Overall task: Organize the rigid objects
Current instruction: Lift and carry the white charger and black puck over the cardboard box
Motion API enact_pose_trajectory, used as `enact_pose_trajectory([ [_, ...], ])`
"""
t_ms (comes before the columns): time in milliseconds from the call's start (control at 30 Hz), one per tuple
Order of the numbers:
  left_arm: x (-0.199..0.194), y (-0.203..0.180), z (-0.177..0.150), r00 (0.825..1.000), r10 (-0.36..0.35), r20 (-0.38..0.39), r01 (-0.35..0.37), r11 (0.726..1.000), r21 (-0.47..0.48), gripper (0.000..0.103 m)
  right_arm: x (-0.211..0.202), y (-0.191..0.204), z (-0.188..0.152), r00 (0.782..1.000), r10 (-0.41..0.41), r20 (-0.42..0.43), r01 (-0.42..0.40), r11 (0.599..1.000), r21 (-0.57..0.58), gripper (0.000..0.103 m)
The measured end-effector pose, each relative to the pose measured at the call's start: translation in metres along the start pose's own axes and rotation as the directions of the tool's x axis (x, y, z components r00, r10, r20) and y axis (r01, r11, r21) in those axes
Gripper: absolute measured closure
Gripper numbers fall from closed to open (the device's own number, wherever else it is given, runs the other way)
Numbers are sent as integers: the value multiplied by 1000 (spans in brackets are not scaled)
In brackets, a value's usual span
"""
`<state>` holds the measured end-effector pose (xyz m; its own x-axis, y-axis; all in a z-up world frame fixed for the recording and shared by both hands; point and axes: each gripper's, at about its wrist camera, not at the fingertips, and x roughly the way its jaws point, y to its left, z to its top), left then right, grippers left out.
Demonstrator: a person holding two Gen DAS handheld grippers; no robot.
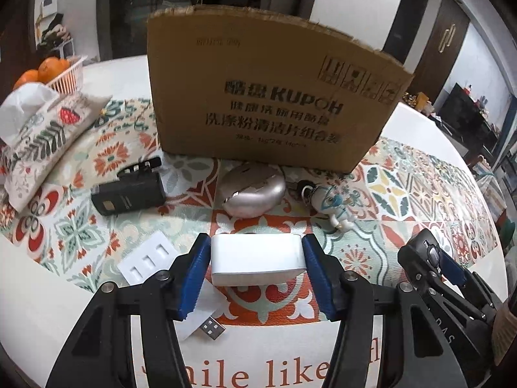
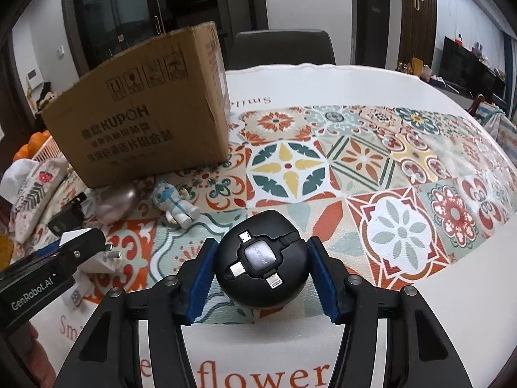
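My left gripper (image 1: pixel 257 258) is shut on a white charger plug (image 1: pixel 257 258), held just above the tablecloth; its prongs show in the right wrist view (image 2: pixel 108 255). My right gripper (image 2: pixel 261 268) is shut on a round black multi-connector cable reel (image 2: pixel 261 268). A cardboard box (image 1: pixel 265 97) stands behind them, also in the right wrist view (image 2: pixel 145 113). In front of the box lie a silver mouse (image 1: pixel 253 190), a black shaver-like device (image 1: pixel 129 190), a small white figurine keychain (image 1: pixel 336 207) and a white plastic insert (image 1: pixel 147 255). A USB plug (image 1: pixel 211 326) lies below the left gripper.
A patterned tissue box (image 1: pixel 42 139) and a pink basket of oranges (image 1: pixel 61 74) sit at the far left. The right gripper shows in the left wrist view (image 1: pixel 433 258). A dark chair (image 2: pixel 281 48) stands behind the round table.
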<state>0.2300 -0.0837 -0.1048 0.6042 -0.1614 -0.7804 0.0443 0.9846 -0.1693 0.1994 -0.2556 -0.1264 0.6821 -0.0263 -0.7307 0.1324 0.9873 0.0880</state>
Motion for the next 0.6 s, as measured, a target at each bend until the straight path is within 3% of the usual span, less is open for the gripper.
enact_pose_trajectory([
  [267, -28, 1, 5, 997, -25, 78, 19, 997, 68, 46, -25, 6, 10, 998, 17, 53, -16, 1000, -15, 46],
  [600, -61, 11, 12, 987, -31, 160, 17, 996, 88, 48, -57, 25, 21, 991, 49, 128, -43, 998, -50, 46],
])
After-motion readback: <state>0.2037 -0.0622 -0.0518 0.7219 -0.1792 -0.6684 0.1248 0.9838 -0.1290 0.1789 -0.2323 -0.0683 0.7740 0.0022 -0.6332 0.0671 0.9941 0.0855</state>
